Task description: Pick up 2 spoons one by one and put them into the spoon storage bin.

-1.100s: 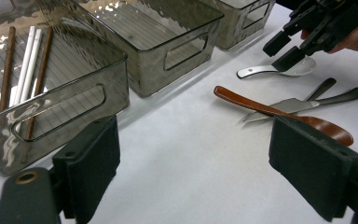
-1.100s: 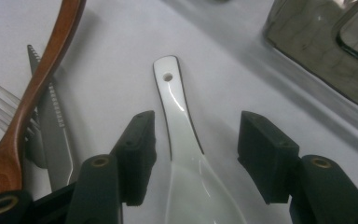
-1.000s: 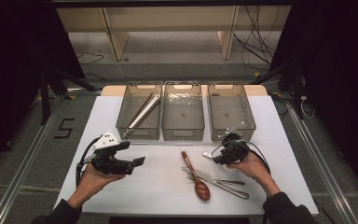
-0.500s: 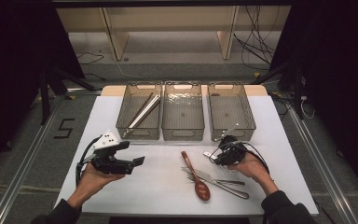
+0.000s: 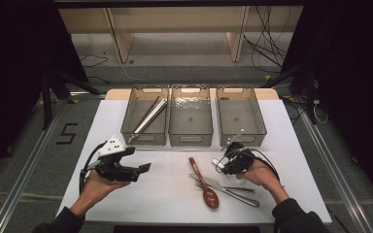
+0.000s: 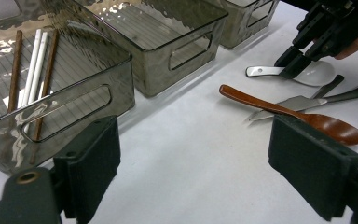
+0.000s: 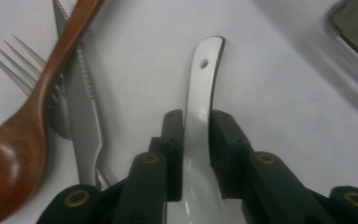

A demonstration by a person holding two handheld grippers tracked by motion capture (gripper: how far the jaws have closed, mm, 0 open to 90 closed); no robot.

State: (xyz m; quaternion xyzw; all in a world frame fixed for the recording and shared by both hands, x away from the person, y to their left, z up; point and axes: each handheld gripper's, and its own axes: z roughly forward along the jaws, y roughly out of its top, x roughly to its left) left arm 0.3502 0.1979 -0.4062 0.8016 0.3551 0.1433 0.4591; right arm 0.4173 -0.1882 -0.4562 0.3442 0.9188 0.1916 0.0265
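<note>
Right gripper view: my right gripper (image 7: pixel 196 135) has just been closing and now clamps the white spoon (image 7: pixel 205 84), handle pointing to 12 o'clock.
Left gripper (image 6: pixel 196 163): jaws apart, holding nothing.

You can read one mark: a black number 5 (image 5: pixel 66 133) on the floor, just left of the table (image 5: pixel 281 141).

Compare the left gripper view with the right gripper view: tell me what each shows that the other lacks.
Left gripper view alone: the chopsticks in a bin, and its own wide-open left gripper. Right gripper view alone: the hole in the white spoon handle and the fork tines. Both: the right gripper clamping the white spoon, the wooden spoon, the knife.
</note>
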